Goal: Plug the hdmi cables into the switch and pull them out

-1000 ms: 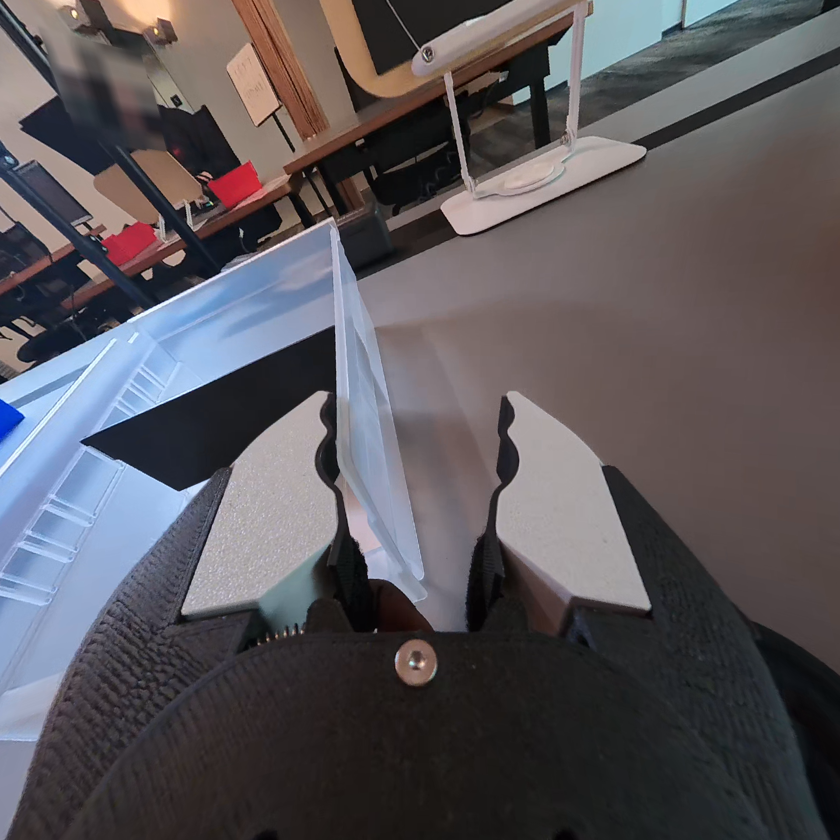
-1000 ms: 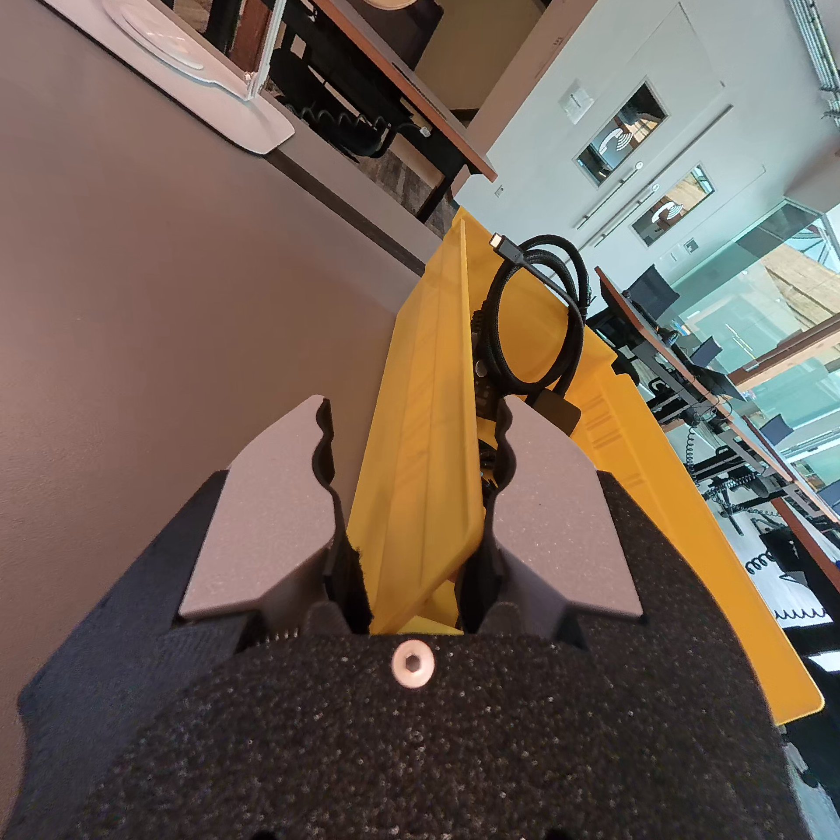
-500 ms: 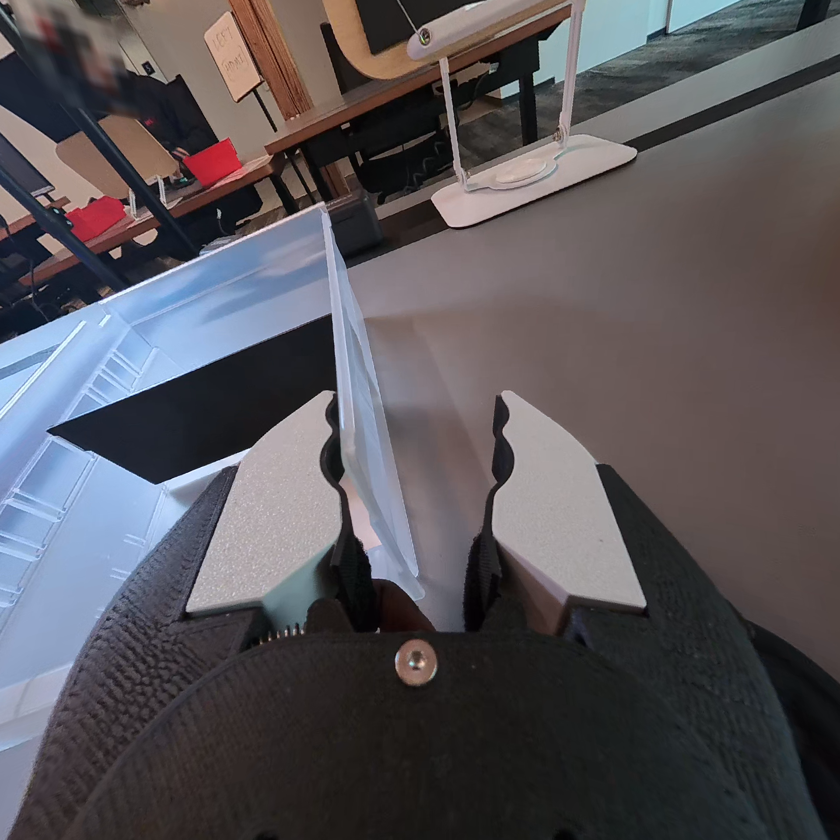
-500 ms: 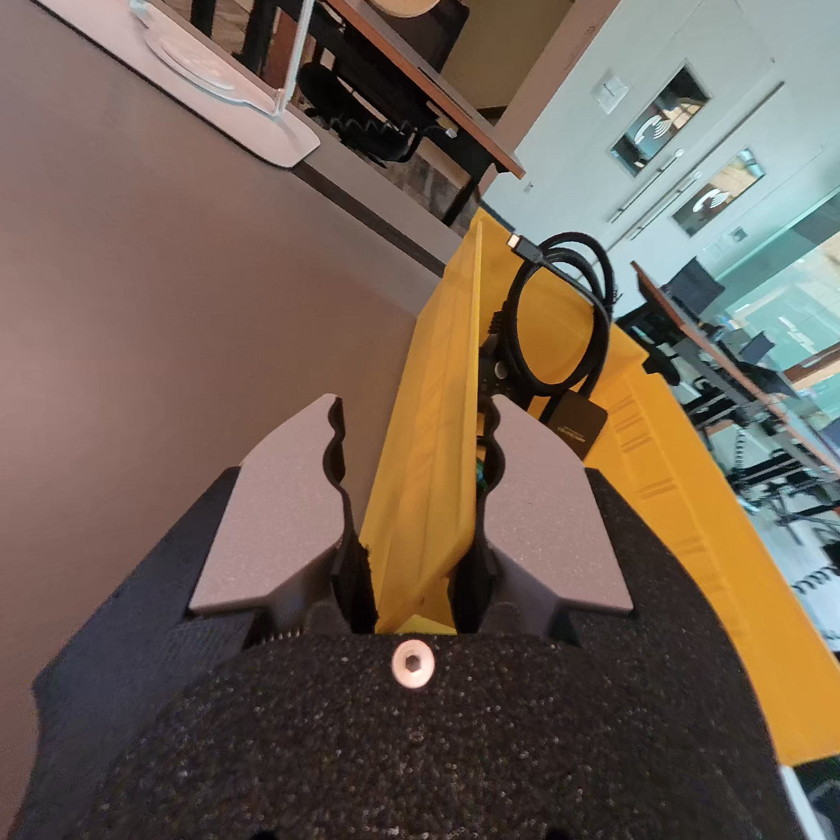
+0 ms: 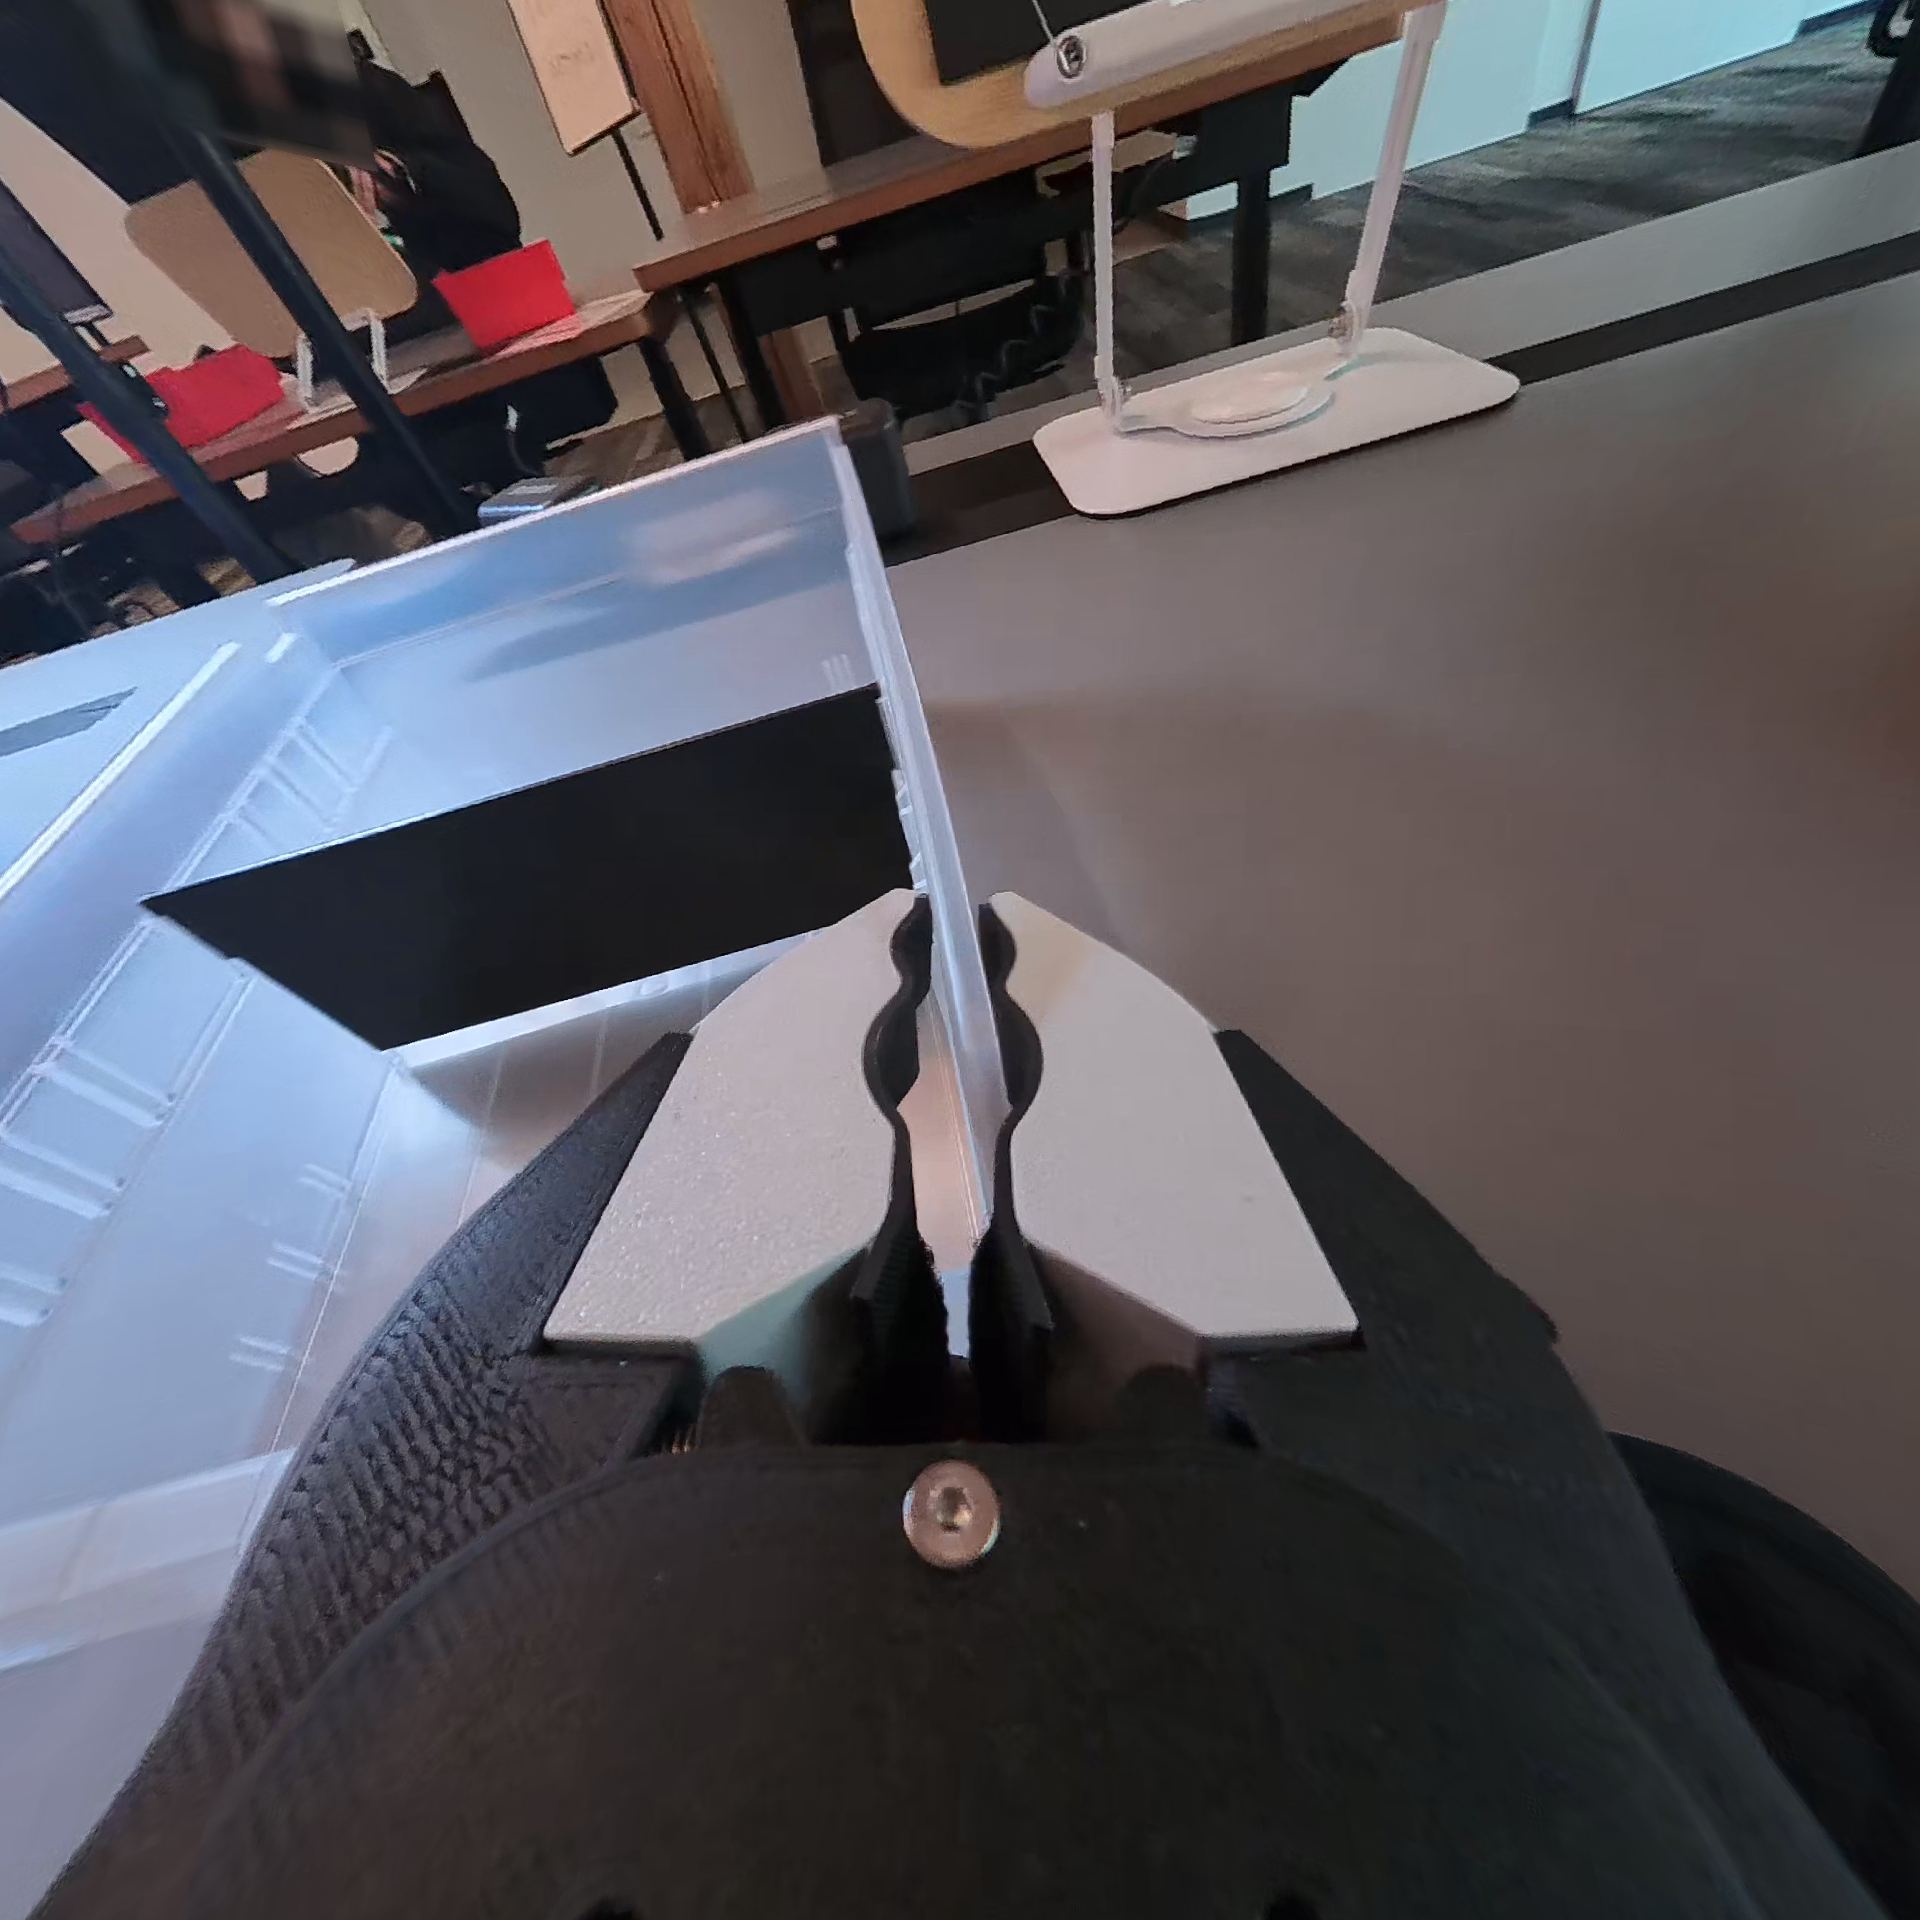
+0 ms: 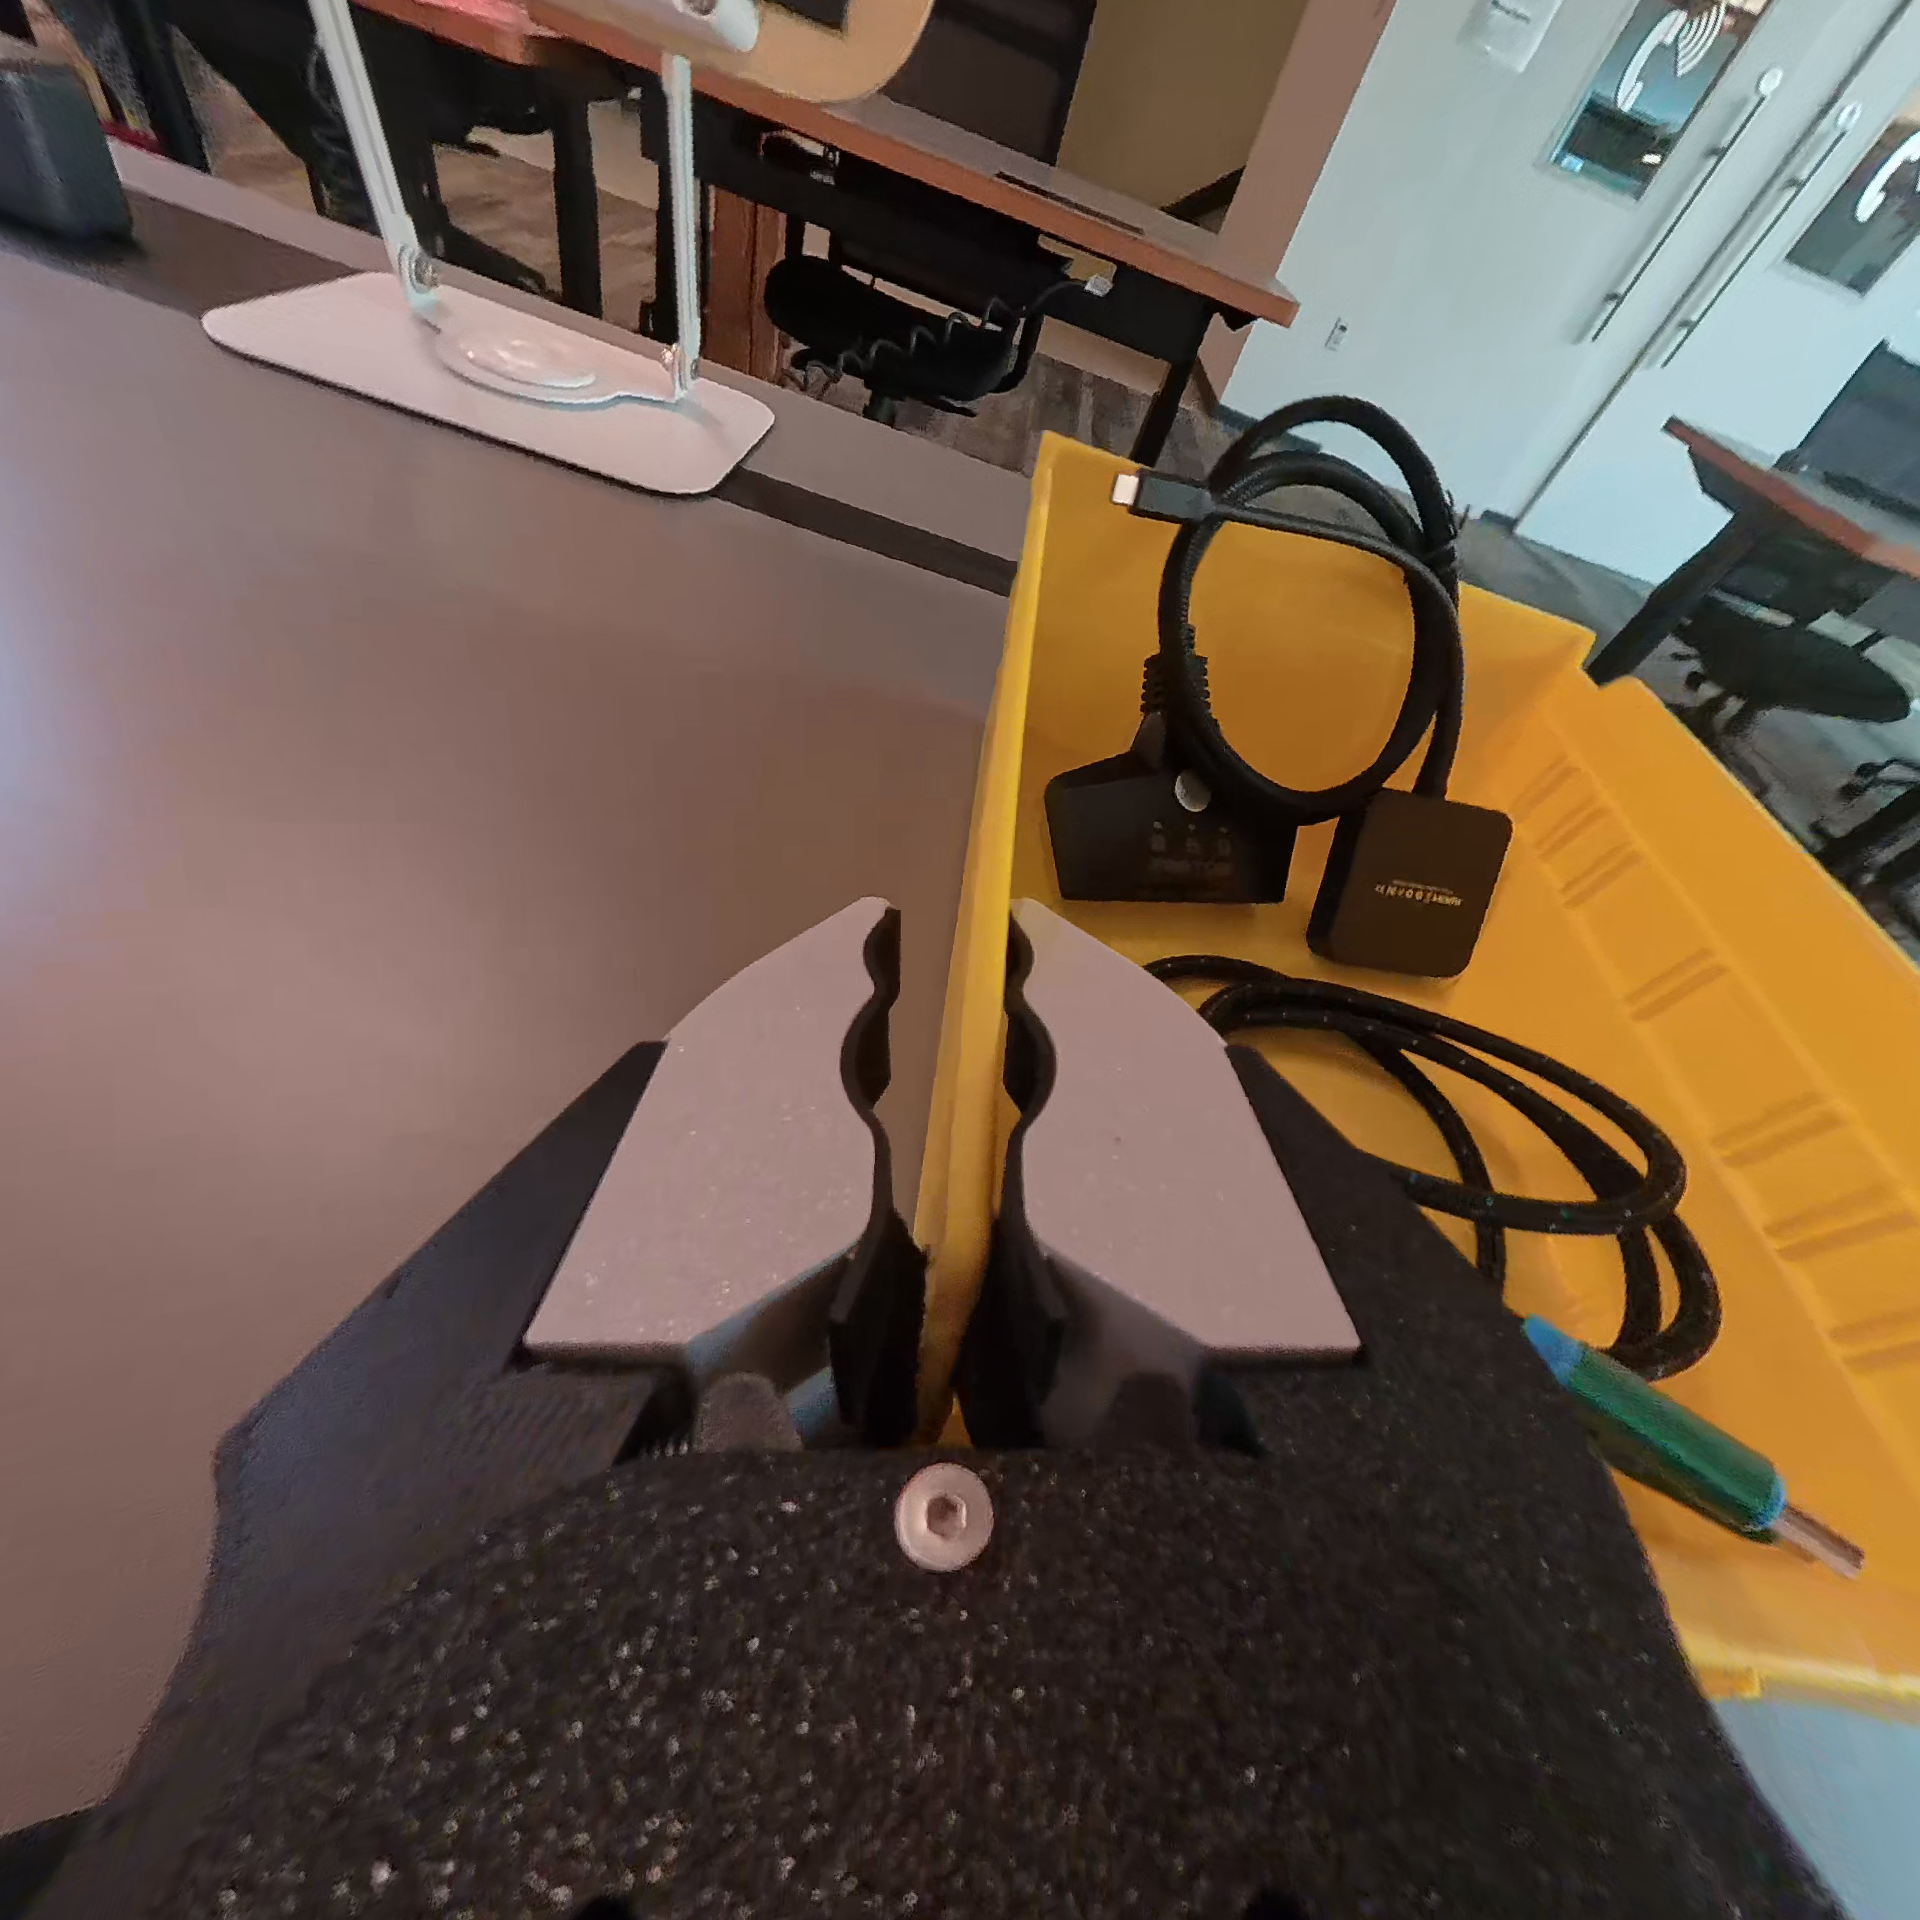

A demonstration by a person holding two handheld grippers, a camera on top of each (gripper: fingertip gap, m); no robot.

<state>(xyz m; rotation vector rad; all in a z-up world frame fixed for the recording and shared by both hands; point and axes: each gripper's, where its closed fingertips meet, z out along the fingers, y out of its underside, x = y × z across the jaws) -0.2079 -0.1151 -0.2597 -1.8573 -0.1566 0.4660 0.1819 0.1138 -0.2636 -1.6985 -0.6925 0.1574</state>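
Yellow plastic bin (image 6: 1621, 935) wall sat clamped in the right gripper (image 6: 951, 935), holding the black hdmi switch (image 6: 1169, 847) and coiled black braided hdmi cable (image 6: 1455, 1122). Clear plastic bin (image 5: 623, 623) wall was pinched by the left gripper (image 5: 951, 925); its black contents were perhaps a flat box (image 5: 540, 883).

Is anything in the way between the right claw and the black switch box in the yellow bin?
Yes. The right claw is shut on the yellow bin side wall, so that wall sits between its fingers. The switch lies uncovered inside the bin, just beyond.
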